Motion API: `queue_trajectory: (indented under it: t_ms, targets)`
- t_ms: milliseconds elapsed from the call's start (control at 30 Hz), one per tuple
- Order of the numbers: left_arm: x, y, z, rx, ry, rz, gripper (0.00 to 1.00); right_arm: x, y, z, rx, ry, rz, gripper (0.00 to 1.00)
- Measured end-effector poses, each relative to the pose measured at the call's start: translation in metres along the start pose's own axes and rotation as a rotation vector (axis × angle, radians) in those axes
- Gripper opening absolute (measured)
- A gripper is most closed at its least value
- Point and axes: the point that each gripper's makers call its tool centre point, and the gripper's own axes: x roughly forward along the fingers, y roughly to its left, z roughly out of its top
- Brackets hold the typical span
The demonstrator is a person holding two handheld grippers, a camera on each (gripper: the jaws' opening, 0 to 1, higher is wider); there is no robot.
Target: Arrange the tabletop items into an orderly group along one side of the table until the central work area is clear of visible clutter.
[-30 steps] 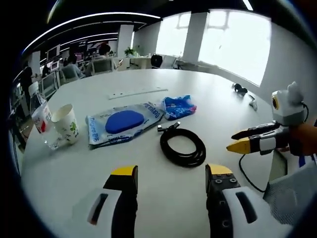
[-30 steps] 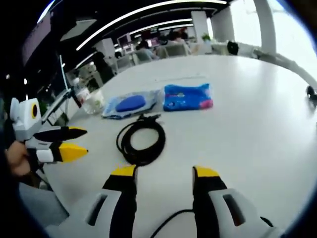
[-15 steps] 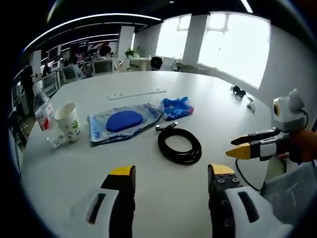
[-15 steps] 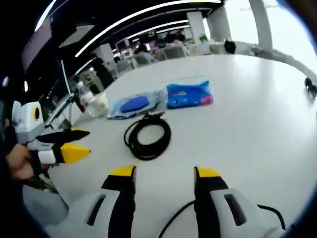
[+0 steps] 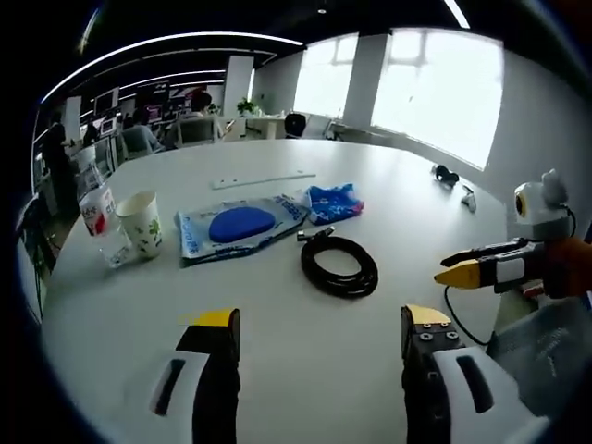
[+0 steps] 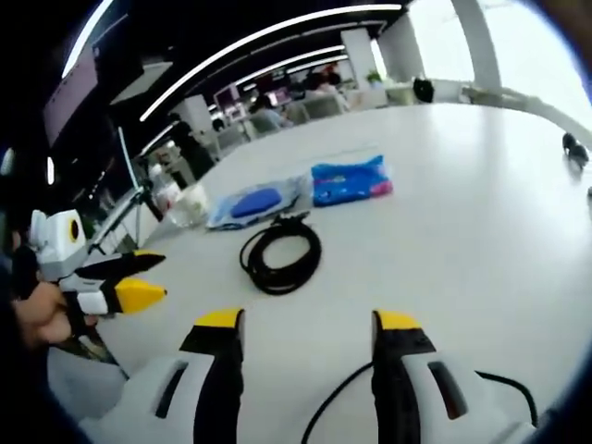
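Now both tongs (image 5: 319,319) (image 6: 308,319) sit wider vs 1s ago, cable coil (image 5: 339,266) untouched.

The table (image 5: 388,199) has a smooth, matt white top. The coiled cable (image 5: 339,265) near its middle looks like black rubbery plastic with a slight sheen. Toward the far edge, the wipes pack (image 5: 239,226) and the blue packet (image 5: 334,201) are crinkled glossy film. The cup (image 5: 141,223) looks like printed paper.
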Motion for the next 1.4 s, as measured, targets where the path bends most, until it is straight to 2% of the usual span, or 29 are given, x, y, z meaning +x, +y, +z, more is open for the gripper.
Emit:
queue_trajectory:
  t_ms: [400, 700, 800, 933, 1267, 1400]
  targets:
    - [-0.017, 0.010, -0.003, 0.008, -0.025, 0.018, 0.78, -0.010, 0.003, 0.004, -0.034, -0.019, 0.010, 0.56]
    - [-0.027, 0.015, -0.009, 0.010, -0.024, 0.031, 0.83, -0.017, 0.007, -0.004, -0.049, -0.002, 0.026, 0.58]
    - [-0.029, 0.016, -0.014, 0.001, -0.011, 0.029, 0.85, -0.019, 0.012, 0.004, -0.082, -0.032, 0.032, 0.58]
    - [-0.036, 0.018, -0.013, -0.007, -0.025, 0.033, 0.88, -0.023, 0.015, 0.004, -0.084, -0.030, 0.043, 0.60]
    - [-0.055, 0.026, -0.025, -0.033, -0.030, 0.060, 0.98, -0.035, 0.028, 0.016, -0.101, -0.076, 0.065, 0.70]
    - [-0.063, 0.030, -0.027, -0.039, -0.036, 0.078, 0.98, -0.038, 0.032, 0.017, -0.100, -0.079, 0.071, 0.76]
